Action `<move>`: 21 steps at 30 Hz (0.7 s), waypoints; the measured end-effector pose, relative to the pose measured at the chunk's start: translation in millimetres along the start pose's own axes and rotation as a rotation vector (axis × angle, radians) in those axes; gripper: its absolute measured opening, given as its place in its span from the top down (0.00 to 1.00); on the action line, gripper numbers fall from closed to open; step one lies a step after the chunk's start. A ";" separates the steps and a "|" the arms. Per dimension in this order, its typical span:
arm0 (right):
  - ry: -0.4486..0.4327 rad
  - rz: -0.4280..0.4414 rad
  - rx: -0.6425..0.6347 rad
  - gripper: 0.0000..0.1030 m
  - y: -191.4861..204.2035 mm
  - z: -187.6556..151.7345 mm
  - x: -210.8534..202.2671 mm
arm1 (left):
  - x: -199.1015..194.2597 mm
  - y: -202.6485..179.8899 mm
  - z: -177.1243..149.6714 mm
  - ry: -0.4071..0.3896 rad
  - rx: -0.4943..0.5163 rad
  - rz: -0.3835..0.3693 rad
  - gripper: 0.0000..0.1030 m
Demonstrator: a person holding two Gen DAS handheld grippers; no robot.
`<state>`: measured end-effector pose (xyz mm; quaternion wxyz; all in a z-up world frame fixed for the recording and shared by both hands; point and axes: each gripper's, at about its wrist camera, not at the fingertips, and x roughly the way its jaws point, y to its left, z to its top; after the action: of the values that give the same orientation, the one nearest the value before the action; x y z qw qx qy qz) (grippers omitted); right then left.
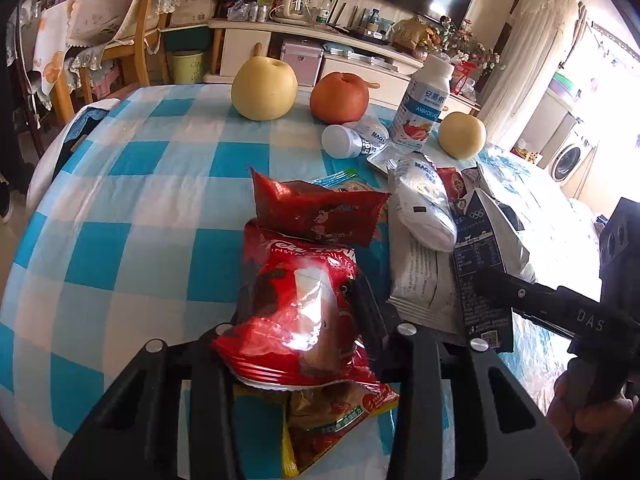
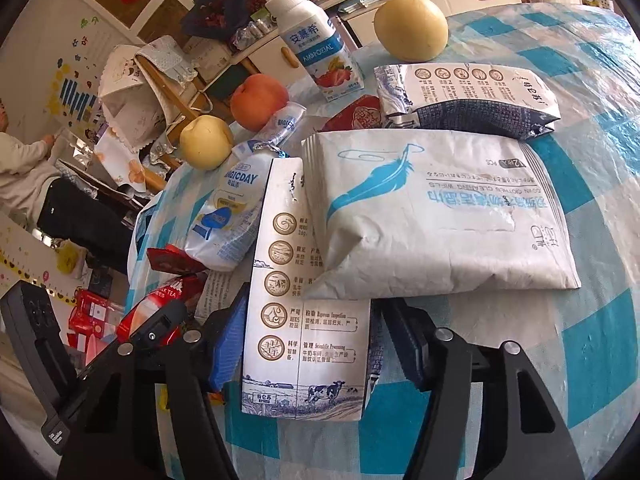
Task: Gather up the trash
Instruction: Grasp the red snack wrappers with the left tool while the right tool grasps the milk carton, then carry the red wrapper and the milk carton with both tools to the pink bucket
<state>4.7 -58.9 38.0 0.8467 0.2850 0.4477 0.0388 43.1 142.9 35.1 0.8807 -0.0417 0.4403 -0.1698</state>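
Note:
In the left wrist view my left gripper is shut on a shiny red milk-tea packet, squeezed between both fingers. A red snack wrapper lies just beyond it, and an orange-yellow wrapper lies underneath. In the right wrist view my right gripper is shut on a flattened white milk carton, its pads against the carton's two long edges. A white wipes pack overlaps the carton's far end. A white MAGICDAY pouch lies to the left.
On the blue-checked tablecloth stand two pears, a reddish fruit and a yogurt bottle. A second flattened carton lies beyond the wipes. A chair and a seated person are past the table's left edge.

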 end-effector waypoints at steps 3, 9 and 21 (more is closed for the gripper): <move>0.003 0.002 -0.029 0.41 2.9 -6.7 -6.7 | -9.5 5.5 -4.5 -0.021 -0.024 -0.010 0.77; 0.014 0.009 -0.054 0.42 6.4 -23.5 -17.2 | -30.5 15.1 -16.2 -0.055 -0.064 -0.027 0.79; -0.050 0.031 -0.200 0.43 40.3 -47.6 -52.4 | -84.6 32.9 -32.5 -0.160 -0.140 -0.034 0.79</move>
<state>-56.0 -20.8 76.6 0.8812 0.2067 0.4157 0.0893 -20.9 204.7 72.3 0.9049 -0.1241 0.3787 -0.1495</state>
